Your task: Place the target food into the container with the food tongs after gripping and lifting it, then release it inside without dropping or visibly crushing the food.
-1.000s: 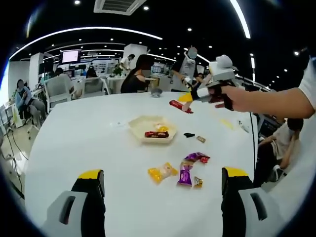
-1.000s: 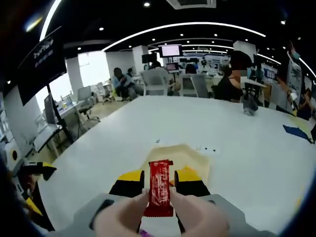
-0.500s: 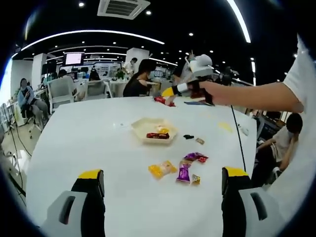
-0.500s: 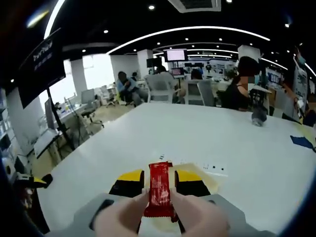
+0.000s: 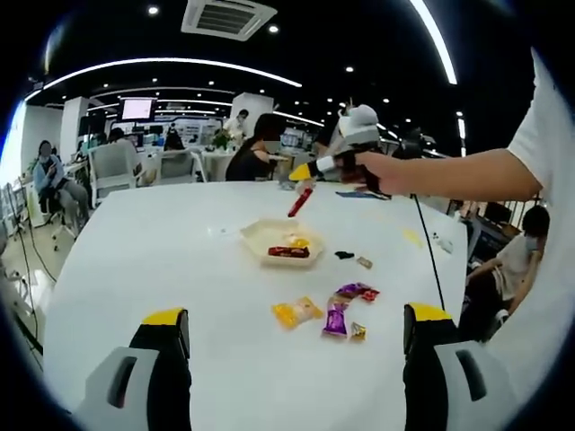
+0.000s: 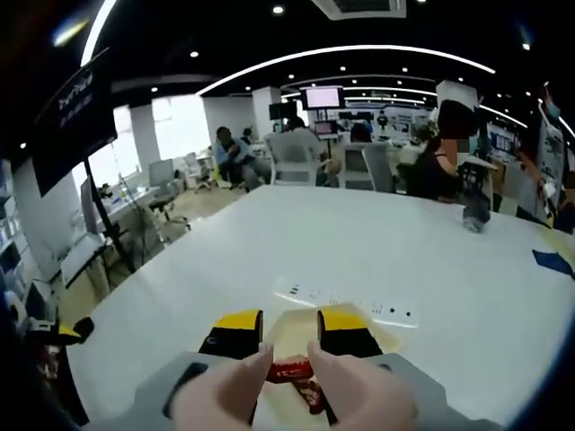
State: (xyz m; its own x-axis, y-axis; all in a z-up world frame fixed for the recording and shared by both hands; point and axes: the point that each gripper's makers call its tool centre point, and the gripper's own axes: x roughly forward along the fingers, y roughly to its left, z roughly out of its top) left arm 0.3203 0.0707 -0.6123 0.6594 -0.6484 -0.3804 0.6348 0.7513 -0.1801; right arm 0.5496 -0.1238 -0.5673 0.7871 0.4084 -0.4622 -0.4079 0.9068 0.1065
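You're hanging the red bar [image 5: 300,201] over the tray [image 5: 256,235] w/ right gripper [image 5: 305,171], fingers loosening. Left gripper [image 5: 296,337] is idling wide open, empty. Bench [image 5: 135,260] candies still remaining.

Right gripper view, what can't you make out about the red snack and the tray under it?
- Red packet: mostly hidden between the right gripper's tan pads; whether it is pinched or falling is unclear.
- Tray: largely covered by the jaws.
- Left gripper view: packet too small to read its label.
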